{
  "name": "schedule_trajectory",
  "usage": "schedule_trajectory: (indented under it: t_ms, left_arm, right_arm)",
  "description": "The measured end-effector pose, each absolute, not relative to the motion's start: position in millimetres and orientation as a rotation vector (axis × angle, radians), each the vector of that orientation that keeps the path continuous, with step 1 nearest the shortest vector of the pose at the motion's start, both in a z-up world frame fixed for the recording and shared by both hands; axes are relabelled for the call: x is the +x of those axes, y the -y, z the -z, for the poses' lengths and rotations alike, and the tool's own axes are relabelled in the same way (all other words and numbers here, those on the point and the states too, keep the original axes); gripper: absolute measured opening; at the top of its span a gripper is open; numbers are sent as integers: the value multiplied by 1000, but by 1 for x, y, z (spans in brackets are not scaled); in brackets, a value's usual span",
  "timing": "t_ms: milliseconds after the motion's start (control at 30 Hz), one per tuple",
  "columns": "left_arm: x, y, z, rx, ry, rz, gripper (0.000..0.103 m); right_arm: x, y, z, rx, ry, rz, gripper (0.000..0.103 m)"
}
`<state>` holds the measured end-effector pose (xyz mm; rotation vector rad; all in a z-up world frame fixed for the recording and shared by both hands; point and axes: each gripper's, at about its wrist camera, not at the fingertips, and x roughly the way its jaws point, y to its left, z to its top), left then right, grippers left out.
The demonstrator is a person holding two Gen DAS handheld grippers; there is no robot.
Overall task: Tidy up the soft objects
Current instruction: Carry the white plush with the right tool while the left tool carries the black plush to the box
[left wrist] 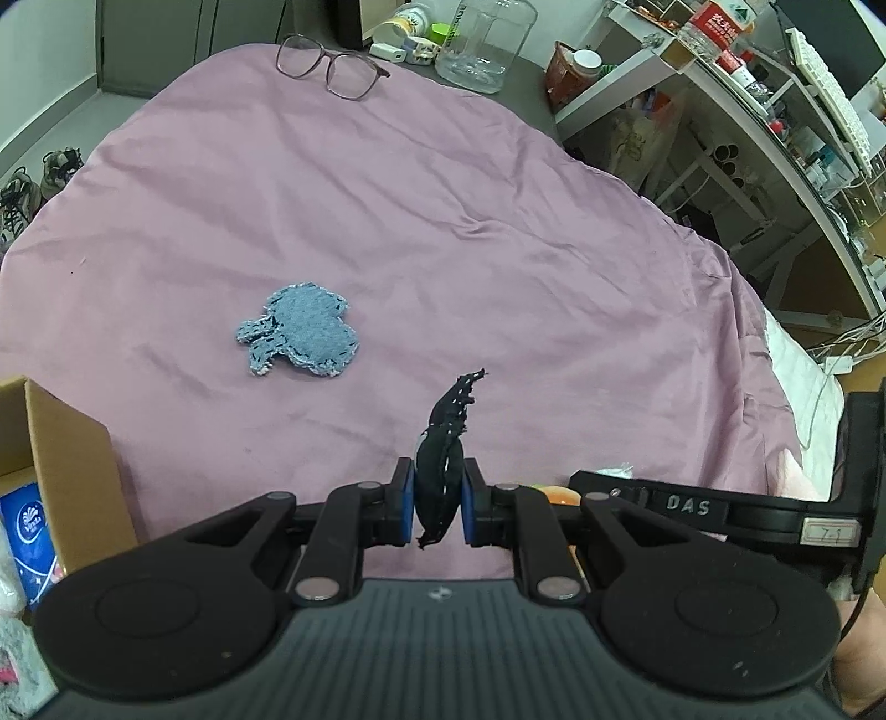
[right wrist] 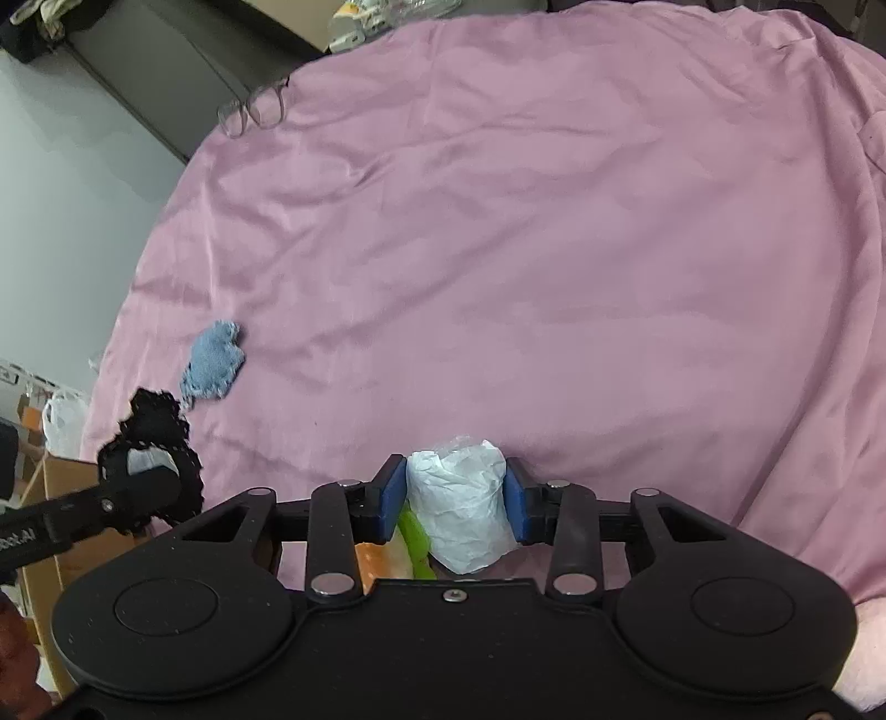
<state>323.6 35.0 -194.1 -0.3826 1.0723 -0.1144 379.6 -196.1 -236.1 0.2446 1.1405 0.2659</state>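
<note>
1. The left gripper is clamped on a black fabric patch, held edge-on above the pink bedsheet. The right gripper has its blue pads at either side of a crumpled white tissue wad; the jaws stand partly apart, and whether the pads press on it cannot be told.

2. A blue denim patch lies flat on the sheet, well apart from both grippers. A cardboard box sits at the left edge and looks like the likely destination.

3. To do this step well, judging by the layout: keep the grip on the black patch firm, since it is thin and limp. Carry it over the box rim before letting go. The tissue wad will compress, so the right jaws should close gently around its middle.

4. Orange and green items lie beside the wad; they cannot be identified.

5. Readable writing: "DAS" and a tag "7-1" on the right gripper's arm. A blue pack in the box reads roughly "Vinda". A bottle on the shelf has a red label, illegible. Glasses rest at the sheet's far edge.
</note>
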Motion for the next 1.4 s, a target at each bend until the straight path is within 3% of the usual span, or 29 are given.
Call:
schedule_trajectory:
  t_ms: [633, 1400]
  left_arm:
    - [296, -42, 155, -356, -1003, 112, 15]
    - [218, -113, 128, -378, -930, 57, 16]
  right_arm:
    - [351, 183, 172, 207, -1034, -309, 37]
    - [288, 98, 124, 145, -964, -436, 37]
